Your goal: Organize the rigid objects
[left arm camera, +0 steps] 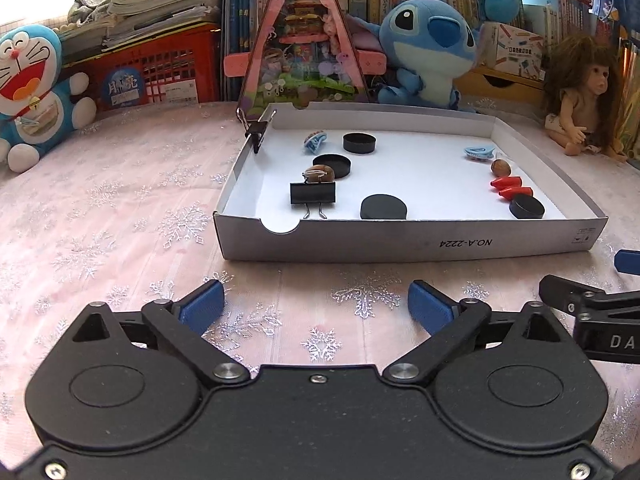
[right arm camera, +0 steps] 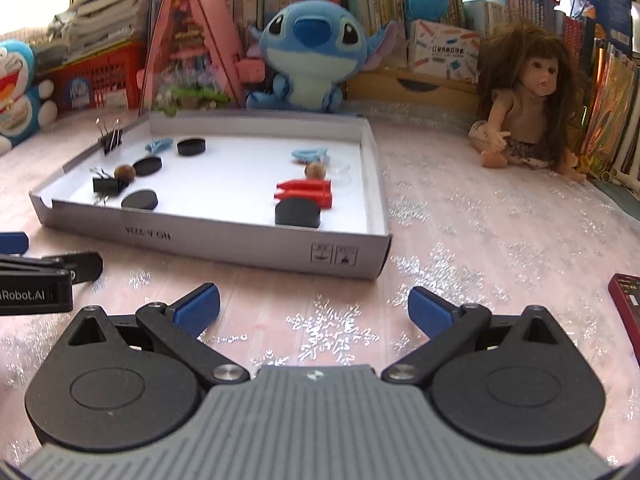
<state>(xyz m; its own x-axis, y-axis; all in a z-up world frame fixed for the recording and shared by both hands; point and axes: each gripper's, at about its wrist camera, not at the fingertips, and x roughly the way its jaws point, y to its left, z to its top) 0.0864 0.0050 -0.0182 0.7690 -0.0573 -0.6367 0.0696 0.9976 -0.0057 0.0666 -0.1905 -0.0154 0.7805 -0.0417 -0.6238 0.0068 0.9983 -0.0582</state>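
Shallow white cardboard tray (left arm camera: 400, 240), printed "NO.A-2224" on its near wall, lies on the snowflake-patterned tablecloth (left arm camera: 120, 200) ahead of both your grippers. Reading left to right in the left wrist view, you find a black binder clip (left arm camera: 256, 130) clamped upright on the tray's left wall, a second binder clip (left arm camera: 313, 194) lying on the floor with a brown nut (left arm camera: 319, 173) touching it from behind, a light-blue hair claw (left arm camera: 315, 140), three black discs (left arm camera: 359, 143) spread through the left and middle, a second hair claw (left arm camera: 479, 151) near the right wall, a second nut (left arm camera: 501, 167), two red cone-shaped pieces (left arm camera: 508, 182) side by side, and a fourth disc (left arm camera: 527, 207) in the near right corner. Your left gripper (left arm camera: 316, 304) holds its blue pads spread wide over bare cloth, nothing between them; your right gripper (right arm camera: 314, 308) is likewise spread and empty. The right wrist view is blurred, so its tray lettering is unreadable and small pieces lose detail; a dark red object (right arm camera: 626, 304) is cut off at its right edge, its kind unclear. Each gripper shows only partly in the other's view.
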